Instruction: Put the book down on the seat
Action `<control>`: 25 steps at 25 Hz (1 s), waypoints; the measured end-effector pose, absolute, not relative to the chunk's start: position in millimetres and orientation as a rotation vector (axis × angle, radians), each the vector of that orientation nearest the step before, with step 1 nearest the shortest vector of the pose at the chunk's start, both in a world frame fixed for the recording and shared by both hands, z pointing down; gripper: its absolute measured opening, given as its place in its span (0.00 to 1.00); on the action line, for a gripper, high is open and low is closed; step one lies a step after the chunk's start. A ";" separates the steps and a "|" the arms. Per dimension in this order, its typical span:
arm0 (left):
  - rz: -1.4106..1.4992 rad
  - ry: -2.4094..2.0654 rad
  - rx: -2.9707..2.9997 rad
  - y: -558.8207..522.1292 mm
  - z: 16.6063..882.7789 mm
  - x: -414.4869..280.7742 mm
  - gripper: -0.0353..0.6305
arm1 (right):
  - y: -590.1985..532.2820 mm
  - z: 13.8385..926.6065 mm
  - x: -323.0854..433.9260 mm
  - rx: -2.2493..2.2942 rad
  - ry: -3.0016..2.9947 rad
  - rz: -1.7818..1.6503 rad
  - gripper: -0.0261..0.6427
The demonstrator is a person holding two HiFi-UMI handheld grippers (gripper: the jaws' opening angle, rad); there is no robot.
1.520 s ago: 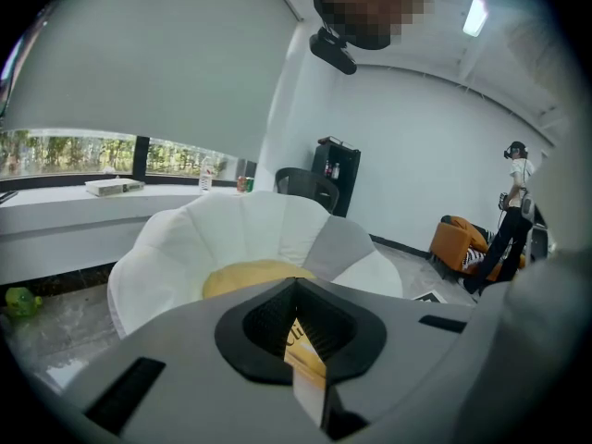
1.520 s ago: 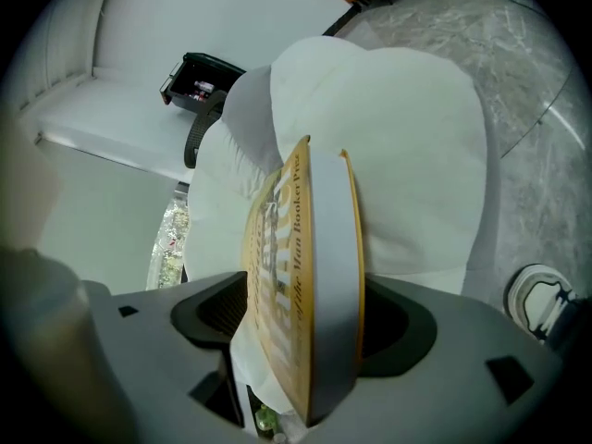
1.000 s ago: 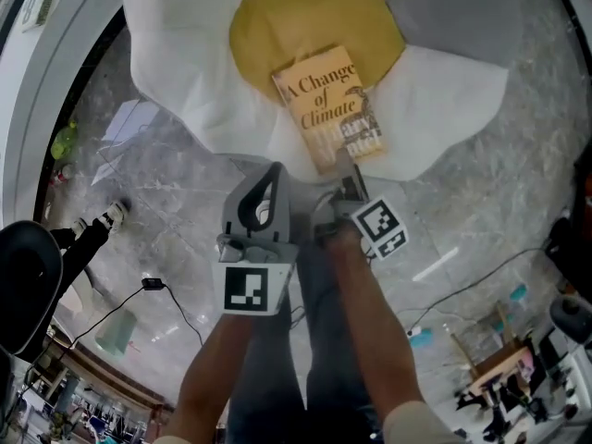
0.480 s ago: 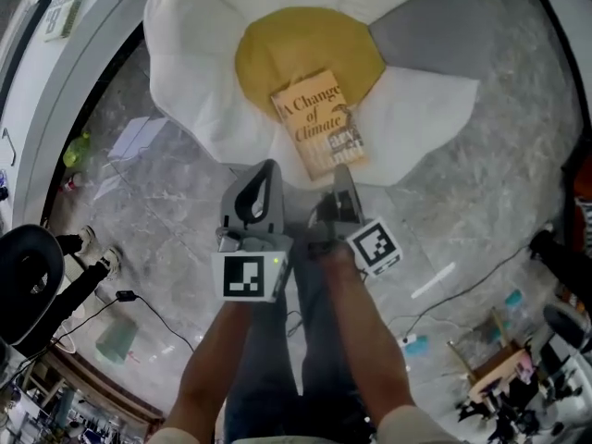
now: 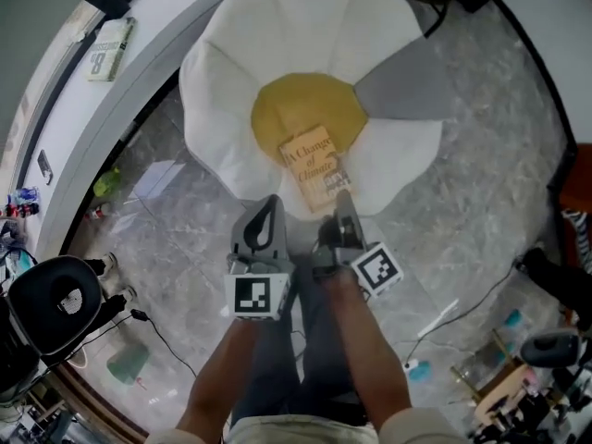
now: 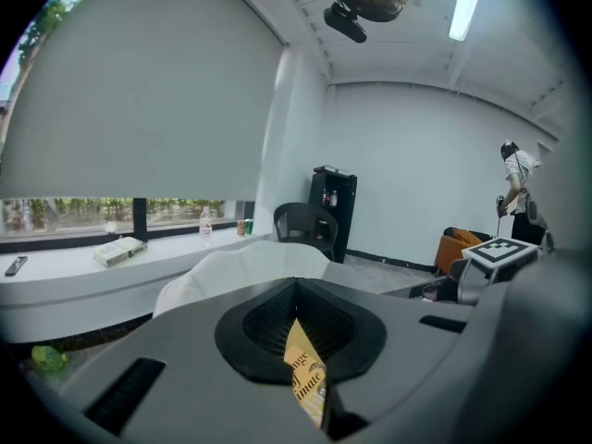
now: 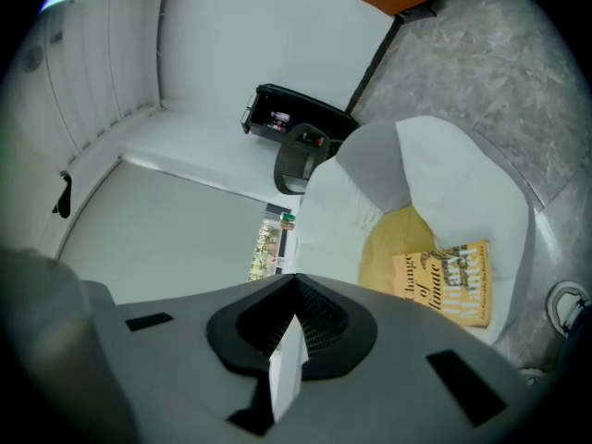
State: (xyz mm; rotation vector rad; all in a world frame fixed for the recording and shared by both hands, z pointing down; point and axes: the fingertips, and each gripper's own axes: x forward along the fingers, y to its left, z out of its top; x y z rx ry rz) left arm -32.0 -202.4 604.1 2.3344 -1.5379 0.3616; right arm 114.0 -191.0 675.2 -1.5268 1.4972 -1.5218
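Where the head view looks steeply down, the book lies flat, cover up, on the yellow centre of the flower-shaped seat, its near end reaching onto a white petal. The left tool and right tool are held side by side over the grey marbled floor, at the seat's near edge, both clear of the book. A second book lies on the window ledge at upper left; a black chair stands at lower left. Left gripper view: jaws drawn together, only a thin slit between them, through which a strip of the book's printed cover shows; nothing gripped. Beyond them are the white seat, a bottle on the ledge and a person standing at far right. Right gripper view: jaws have just been closing and now meet with nothing between them; the slit shows only white. The book lies beyond them to the right, on the yellow centre, apart from the tool.
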 end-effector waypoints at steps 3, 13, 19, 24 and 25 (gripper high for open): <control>0.334 -1.555 2.362 -202.4 552.8 -35.7 0.06 | -204.6 618.3 112.6 -1.469 1.546 -1.450 0.05; 0.311 -1.638 2.427 -206.0 397.2 -63.2 0.06 | -217.5 440.5 95.2 -1.321 1.646 -1.301 0.05; 0.224 -1.676 2.486 -198.8 320.4 -76.7 0.06 | -200.3 344.4 69.6 -1.309 1.834 -1.146 0.05; 0.162 -1.693 2.512 -186.1 276.8 -85.0 0.06 | -186.1 286.6 70.5 -1.339 2.014 -0.959 0.05; 0.151 -1.698 2.514 -185.4 270.3 -86.5 0.06 | -184.9 277.7 74.3 -1.361 2.043 -0.928 0.05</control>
